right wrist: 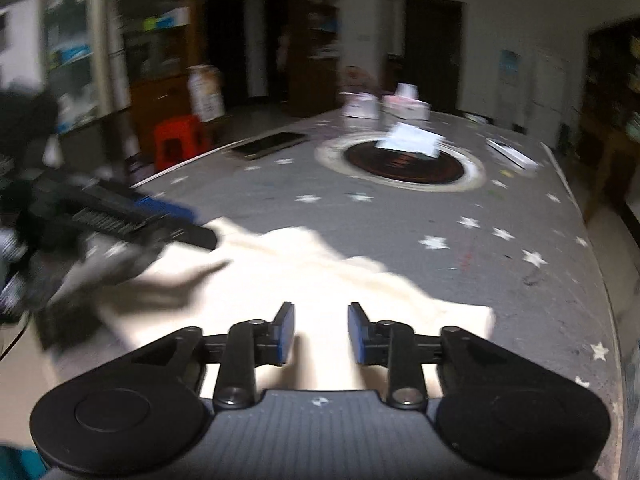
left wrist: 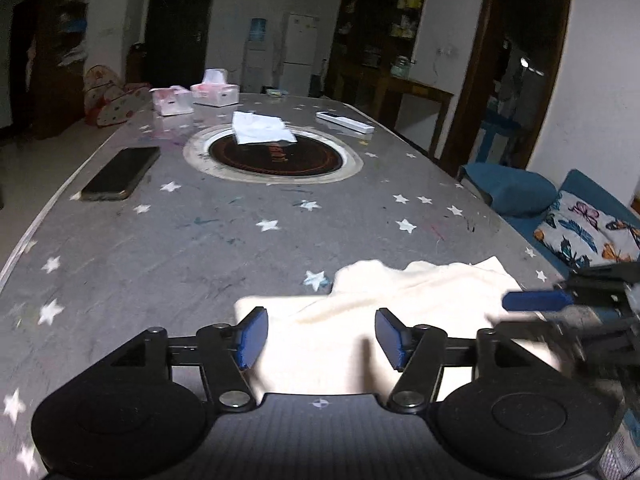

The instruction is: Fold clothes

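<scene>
A cream garment (left wrist: 400, 304) lies on the near edge of the grey star-patterned tabletop (left wrist: 180, 248), straight in front of both tools. In the left wrist view it shows as a flat, squared panel nearest the camera with a looser, rumpled part beyond it, so it looks partly folded rather than spread out or finished. The far edge is wavy and one corner sticks out to the right, which suggests at least one more fold or some smoothing is left.

The left tool (left wrist: 322, 338) hangs just above the near panel with its blue pads standing wide apart; no cloth is pinched between them. The right tool (right wrist: 321, 332) is also above the garment, its pads parted by a narrower gap, and again nothing is caught between them. Each tool appears in the other's view as a dark blurred shape at the side of the cloth, so the two sit at opposite ends of it.

My reading is that a fold has been laid down and let go, and the next grip is not yet taken. Further off on the tabletop lie a phone (left wrist: 120, 174), a white cloth (left wrist: 262, 128) on a round dark inset, two tissue boxes (left wrist: 214, 92) and a remote (left wrist: 344, 121), all well apart from the garment. Whether the white cloth is a finished piece I cannot tell.
</scene>
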### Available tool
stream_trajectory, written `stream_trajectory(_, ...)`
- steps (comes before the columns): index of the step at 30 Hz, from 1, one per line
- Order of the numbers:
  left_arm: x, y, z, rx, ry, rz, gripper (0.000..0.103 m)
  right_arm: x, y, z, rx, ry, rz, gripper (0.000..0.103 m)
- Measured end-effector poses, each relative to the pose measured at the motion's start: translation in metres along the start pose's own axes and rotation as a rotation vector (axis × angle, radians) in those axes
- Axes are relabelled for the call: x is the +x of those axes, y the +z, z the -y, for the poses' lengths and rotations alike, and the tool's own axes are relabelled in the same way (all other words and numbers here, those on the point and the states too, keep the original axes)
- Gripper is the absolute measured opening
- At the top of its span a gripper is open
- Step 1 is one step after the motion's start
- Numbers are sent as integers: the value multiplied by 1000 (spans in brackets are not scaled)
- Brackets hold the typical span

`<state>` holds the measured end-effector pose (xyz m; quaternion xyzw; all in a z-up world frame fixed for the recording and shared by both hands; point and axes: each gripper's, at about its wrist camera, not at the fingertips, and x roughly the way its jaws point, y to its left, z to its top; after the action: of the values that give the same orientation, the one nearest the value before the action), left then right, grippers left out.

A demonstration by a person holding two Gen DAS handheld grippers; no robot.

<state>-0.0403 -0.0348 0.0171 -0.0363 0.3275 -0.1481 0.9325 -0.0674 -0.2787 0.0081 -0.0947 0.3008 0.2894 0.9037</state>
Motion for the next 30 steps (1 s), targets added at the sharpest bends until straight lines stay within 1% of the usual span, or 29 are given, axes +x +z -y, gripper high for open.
stream_trajectory(5, -21, -14, -8, -70, 36, 7, 68, -13, -6, -40, -125, 91, -12, 35)
stream_trajectory(10, -36, -24, -27, -170, 102, 4, 70, -8, -7, -80, -248, 166, -17, 38)
stream_trajectory(13, -44, -28, -38, -225, 123, 11, 76, 2, -5, -101, -315, 197, -19, 39)
stream_trajectory(15, -47, -29, -44, -258, 133, 15, 83, 9, -3, -115, -362, 213, -21, 41)
stream_trajectory(16, -49, -30, -47, -273, 135, 16, 84, 14, -3, -120, -377, 219, -24, 41)
stream_trajectory(20, -49, -33, -52, -323, 112, 7, 91, 30, -2, -134, -414, 225, -38, 41)
stream_trajectory(23, -44, -34, -51, -345, 86, -9, 92, 35, -2, -139, -420, 197, -35, 39)
stream_trajectory(24, -41, -33, -50, -350, 81, -15, 92, 36, -2, -139, -419, 187, -33, 28)
stream_trajectory(25, -39, -33, -50, -358, 76, -21, 92, 36, -2, -140, -418, 177, -31, 21)
stream_trajectory(27, -34, -32, -50, -394, 53, -36, 93, 36, -1, -138, -399, 170, -24, 14)
stream_trajectory(30, -28, -30, -54, -474, 12, -60, 93, 27, 7, -123, -306, 197, 1, 10)
